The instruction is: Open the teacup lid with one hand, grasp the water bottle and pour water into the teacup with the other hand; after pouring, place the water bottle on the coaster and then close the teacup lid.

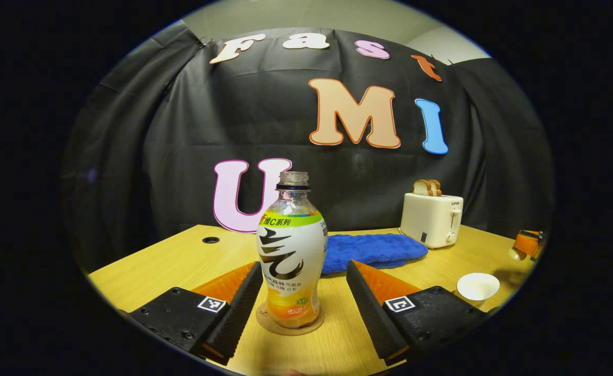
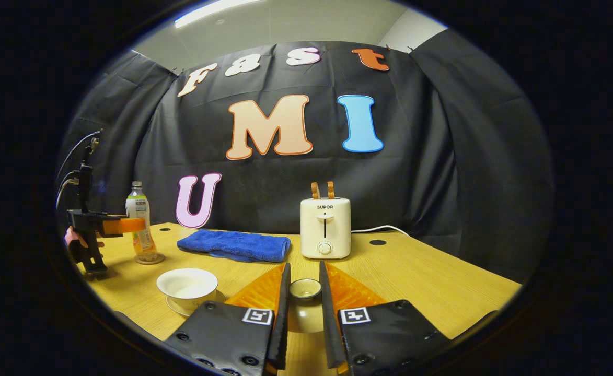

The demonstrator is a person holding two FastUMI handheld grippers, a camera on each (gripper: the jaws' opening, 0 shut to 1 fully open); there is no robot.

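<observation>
Cork coaster (image 1: 290, 322) sits under the bottle (image 1: 291, 250), which stands upright, cap off, long axis vertical, dead centre between the left gripper (image 1: 303, 297) fingers. Jaws are spread wide with a clear gap on both sides of the bottle body, nothing held. In the right gripper view the same gripper (image 2: 128, 225) shows from the side with a hand (image 2: 76, 239) behind it, level and pointing at the bottle (image 2: 140, 224) at label height. Right gripper (image 2: 303, 303) is nearly closed around the lid (image 2: 305, 308), held by its knob; fingers look to touch both sides, lid is lifted off and held low over the wooden table (image 2: 421, 282). Cup (image 2: 187, 286) sits open on its saucer (image 2: 176, 307), just to the left of the right gripper and between it and the bottle. Can't tell if there's water in the cup. Whether the bottle is about to be grabbed or was just set down can't be told; if grabbing, close straight in, no reorienting needed. Towel (image 2: 234, 245) and toaster (image 2: 325, 227) are behind, out of the way.
</observation>
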